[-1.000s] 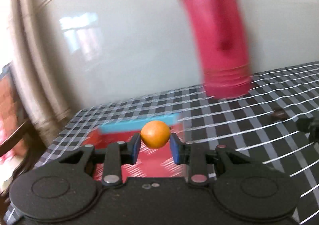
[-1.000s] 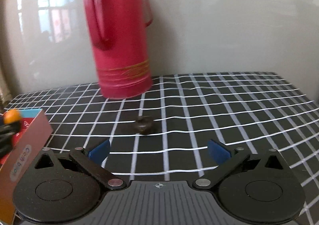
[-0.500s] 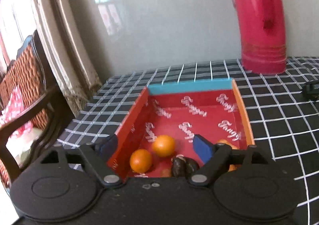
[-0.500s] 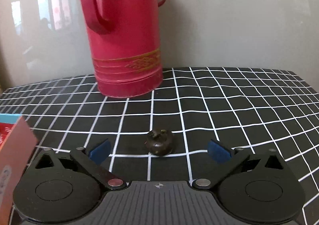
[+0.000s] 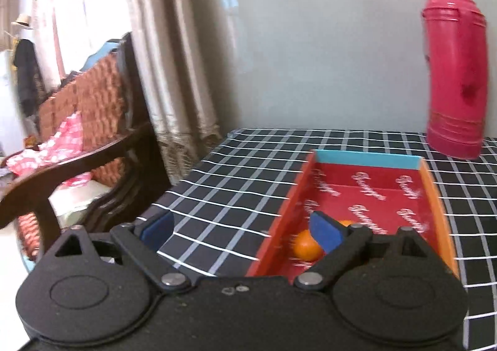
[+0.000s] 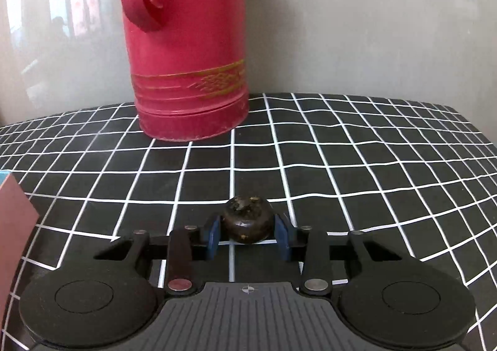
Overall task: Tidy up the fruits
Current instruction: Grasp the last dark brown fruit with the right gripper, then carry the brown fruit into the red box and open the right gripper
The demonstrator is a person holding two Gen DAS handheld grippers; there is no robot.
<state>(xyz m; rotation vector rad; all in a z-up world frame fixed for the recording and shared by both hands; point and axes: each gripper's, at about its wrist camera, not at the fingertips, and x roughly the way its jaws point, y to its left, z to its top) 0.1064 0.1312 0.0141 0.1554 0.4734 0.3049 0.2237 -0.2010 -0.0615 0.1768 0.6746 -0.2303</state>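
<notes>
Your left gripper (image 5: 240, 231): fingers opening wide, nothing between them, over the checked counter (image 5: 236, 177) at the red box (image 5: 366, 186) holding an orange (image 5: 306, 245). Your right gripper (image 6: 247, 236): fingers closing on the dark fruit (image 6: 247, 223), pads touching it, before the red thermos (image 6: 186, 40).

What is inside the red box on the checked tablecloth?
The left wrist view shows one orange fruit inside the red box, and part of a second orange fruit behind the left gripper's finger. The gripper body hides the box's near end.
</notes>
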